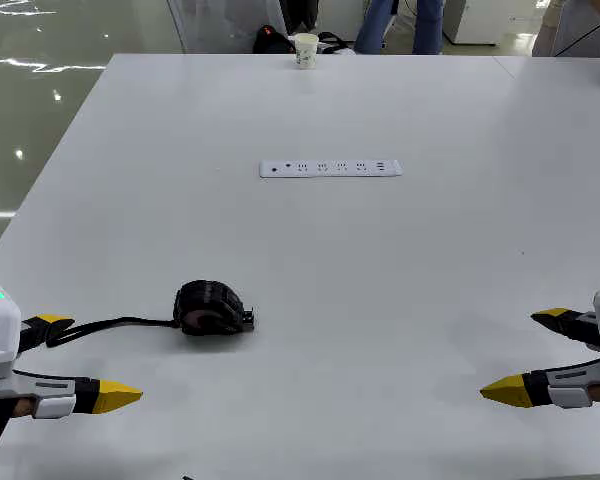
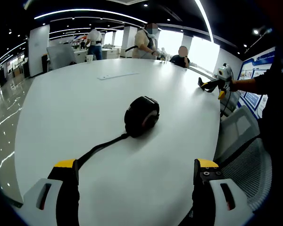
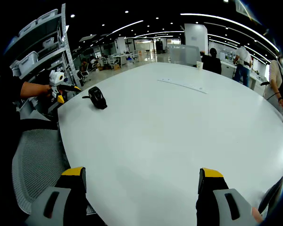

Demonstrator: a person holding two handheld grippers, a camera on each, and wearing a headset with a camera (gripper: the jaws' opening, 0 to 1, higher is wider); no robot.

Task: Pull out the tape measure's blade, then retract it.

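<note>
Both claws gape wide. The tape measure (image 1: 212, 307) lies just ahead of the left claw (image 1: 105, 358), well apart from the right claw (image 1: 508, 353); unpinned, it could skid when tugged.

**Open-plan office, lab-type floor**

We see a big white table (image 1: 430, 300) with a power strip (image 1: 330, 168) and a paper cup (image 1: 306, 50) on it. We note a glossy floor (image 1: 20, 100), long ceiling light strips (image 3: 217, 16), a shelving rack with storage bins (image 3: 37, 42) and a mesh office chair (image 3: 33, 160). People (image 2: 95, 40) stand at the far desks, and blue wall posters (image 2: 254, 80) are at the side.
</note>
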